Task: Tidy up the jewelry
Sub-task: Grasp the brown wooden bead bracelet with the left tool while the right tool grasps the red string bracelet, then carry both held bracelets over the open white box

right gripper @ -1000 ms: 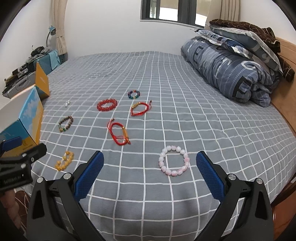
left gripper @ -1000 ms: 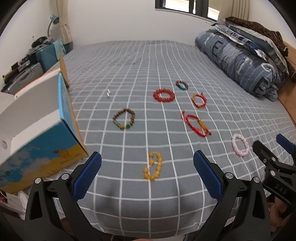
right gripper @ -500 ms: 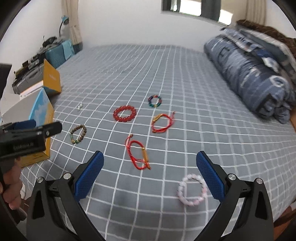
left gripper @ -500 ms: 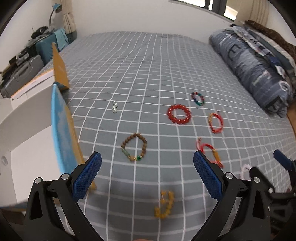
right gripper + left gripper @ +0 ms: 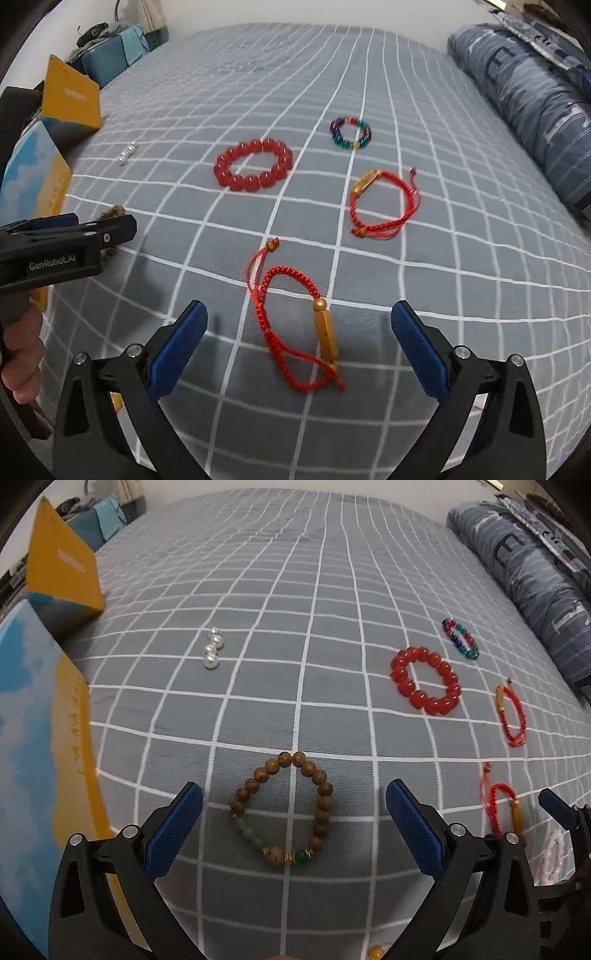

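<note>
Though hidden rightward, wooden bracelet (image 5: 283, 810) shows left.

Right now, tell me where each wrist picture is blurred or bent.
Left wrist view: the box at the left edge is smeared and the sheet's white grid lines bow outward, yet the wooden bracelet stays sharp. Right wrist view: the quilt is soft, and the near red cord bracelet blurs at its lower end.
</note>
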The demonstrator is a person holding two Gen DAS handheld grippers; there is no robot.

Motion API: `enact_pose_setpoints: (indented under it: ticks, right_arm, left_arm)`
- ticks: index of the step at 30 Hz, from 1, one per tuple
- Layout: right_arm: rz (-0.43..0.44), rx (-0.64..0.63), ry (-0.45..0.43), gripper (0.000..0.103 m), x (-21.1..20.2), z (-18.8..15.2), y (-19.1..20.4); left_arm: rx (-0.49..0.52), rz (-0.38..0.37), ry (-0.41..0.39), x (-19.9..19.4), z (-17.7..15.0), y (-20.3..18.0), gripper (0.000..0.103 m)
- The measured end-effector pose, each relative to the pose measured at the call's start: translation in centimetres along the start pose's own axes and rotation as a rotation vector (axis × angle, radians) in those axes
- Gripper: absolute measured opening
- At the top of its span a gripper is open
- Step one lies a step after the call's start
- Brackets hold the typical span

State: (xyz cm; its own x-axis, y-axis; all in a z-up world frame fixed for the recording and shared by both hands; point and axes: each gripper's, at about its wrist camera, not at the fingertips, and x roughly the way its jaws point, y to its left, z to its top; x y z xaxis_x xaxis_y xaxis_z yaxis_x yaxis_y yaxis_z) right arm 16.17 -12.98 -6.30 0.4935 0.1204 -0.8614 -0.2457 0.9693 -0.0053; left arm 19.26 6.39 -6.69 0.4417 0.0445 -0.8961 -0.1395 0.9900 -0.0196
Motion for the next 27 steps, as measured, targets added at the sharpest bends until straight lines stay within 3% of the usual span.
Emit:
enact_pose_setpoints:
  ticks: [8,10,15,18,20,21,24,27]
  right_arm:
    - [0.004,0.026,0.024,0.090,1.3,-0.6,-0.6]
    - [0.003,0.034,0.026,0.086,1.2,-0.6,-0.8]
    - [0.004,0.049,0.024,0.063,1.0,-0.6,-1.1]
    - [-0.001,0.057,0.015,0.030,0.9,-0.6,-1.1]
    - [-0.014,0.061,0.013,0.019,1.0,-0.6,-1.1]
    - [-0.019,0.059,0.013,0.011,1.1,-0.5,-1.0]
    - [-0.017,0.079,0.007,0.011,1.0,-0.5,-1.2]
    - [-0.010,0.102,-0.004,0.011,0.5,-0.5,-1.6]
  left_arm:
    - [0.011,0.022,-0.008,1.6,-0.4,-0.3,0.093]
    - [-0.004,0.031,-0.005,1.6,-0.5,-0.2,0.083]
    - [-0.016,0.037,-0.005,0.8,-0.9,-0.3,0.057]
    - [-0.009,0.045,-0.016,0.7,-1.1,-0.5,0.047]
    - [0.000,0.050,-0.022,0.7,-1.2,-0.8,0.038]
    - [0.004,0.049,-0.026,0.5,-1.2,-0.9,0.026]
    - [0.014,0.045,-0.050,0.1,-1.4,-1.3,0.007]
    - [0.017,0.043,-0.069,-0.3,-1.4,-1.3,0.007]
